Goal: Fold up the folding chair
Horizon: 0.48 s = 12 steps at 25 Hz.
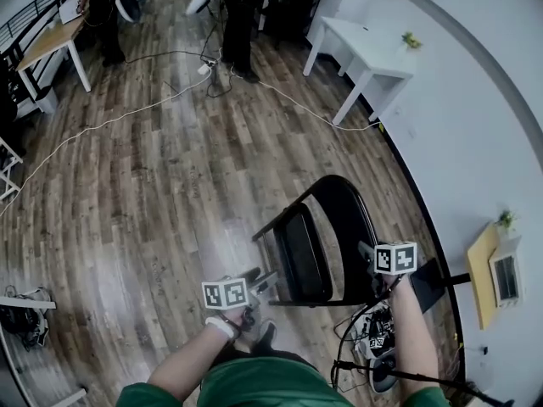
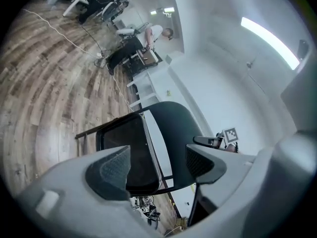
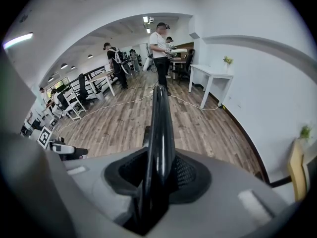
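The black folding chair [image 1: 327, 236] stands on the wood floor just in front of me, with its seat [image 1: 301, 257] to the left of the curved backrest [image 1: 349, 214]. My right gripper [image 1: 369, 254] is shut on the backrest's top edge [image 3: 159, 128], which runs up between its pads [image 3: 185, 175] in the right gripper view. My left gripper [image 1: 263, 281] is open beside the seat's near left corner and holds nothing. In the left gripper view the seat [image 2: 124, 143] and backrest [image 2: 176, 128] show beyond the left gripper [image 2: 156, 165], apart from its pads.
A white table [image 1: 366, 58] stands against the wall at the upper right. White cables [image 1: 127, 117] cross the floor. People [image 1: 242, 15] stand at the far end near desks. A tripod and gear [image 1: 377, 354] lie by my right arm, close to the wall.
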{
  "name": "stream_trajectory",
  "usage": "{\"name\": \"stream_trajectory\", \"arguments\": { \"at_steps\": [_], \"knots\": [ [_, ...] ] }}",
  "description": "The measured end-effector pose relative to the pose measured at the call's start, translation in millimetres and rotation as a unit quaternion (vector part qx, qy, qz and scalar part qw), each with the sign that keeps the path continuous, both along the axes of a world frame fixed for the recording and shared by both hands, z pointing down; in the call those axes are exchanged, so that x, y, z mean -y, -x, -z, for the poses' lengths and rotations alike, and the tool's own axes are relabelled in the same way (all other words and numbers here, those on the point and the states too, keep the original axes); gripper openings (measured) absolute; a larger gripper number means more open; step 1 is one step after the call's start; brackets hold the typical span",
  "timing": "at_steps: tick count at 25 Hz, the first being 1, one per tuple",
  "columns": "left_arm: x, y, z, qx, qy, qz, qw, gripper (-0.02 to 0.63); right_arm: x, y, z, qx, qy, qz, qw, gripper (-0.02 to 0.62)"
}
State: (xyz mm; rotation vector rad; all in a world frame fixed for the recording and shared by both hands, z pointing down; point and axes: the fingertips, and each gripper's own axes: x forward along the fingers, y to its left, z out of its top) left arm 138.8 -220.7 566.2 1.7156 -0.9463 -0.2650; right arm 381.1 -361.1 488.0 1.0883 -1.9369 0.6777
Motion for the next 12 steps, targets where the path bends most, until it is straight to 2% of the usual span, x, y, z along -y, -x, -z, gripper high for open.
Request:
{"name": "stream_trajectory", "arguments": {
  "at_steps": [6, 12],
  "knots": [
    [-25, 58, 55, 0.031, -0.053, 0.048, 0.9970, 0.336, -2, -3, -1, -0.005, -0.003, 0.000, 1.000, 0.121],
    [-32, 80, 102, 0.055, -0.092, 0.070, 0.9918, 0.322, -3, -5, -3, -0.023, -0.013, 0.002, 1.000, 0.126]
  ]
}}
